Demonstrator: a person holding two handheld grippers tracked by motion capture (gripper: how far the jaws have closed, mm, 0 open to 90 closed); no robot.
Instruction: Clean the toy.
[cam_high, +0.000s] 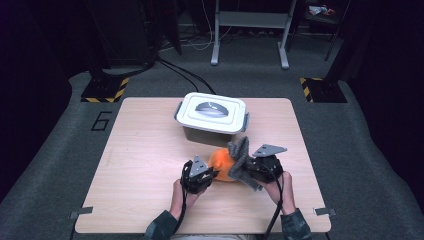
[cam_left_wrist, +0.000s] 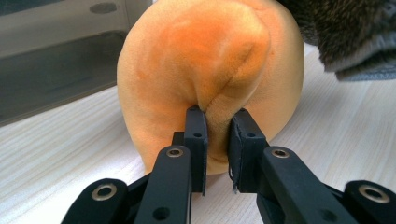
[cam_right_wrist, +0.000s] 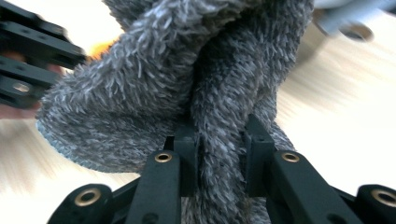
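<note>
— Where does the orange plush toy (cam_high: 222, 165) sit?

— On the wooden table (cam_high: 145, 165), near the person's edge, between the two grippers. The left gripper (cam_high: 212, 174) has it by a fold of fabric: in the left gripper view the jaws are clenched on a ridge of the orange plush (cam_left_wrist: 210, 84), which rests on the tabletop.

— And the right gripper (cam_high: 248, 167)?

— It is clamped on a fuzzy grey cloth (cam_high: 239, 159). In the right gripper view a thick bunch of the cloth (cam_right_wrist: 187, 84) runs between the jaws, and the rest piles up ahead of them.

— Does the cloth touch the toy?

— It lies against the toy's right side, bunched and rising above it. In the left gripper view a grey corner (cam_left_wrist: 355, 37) hangs just past the toy.

— What else is close?

— A grey box with a white lid (cam_high: 212, 117) stands just beyond the toy, lid on, clips at its sides. It blocks the way straight ahead; the table to the left is open.
</note>
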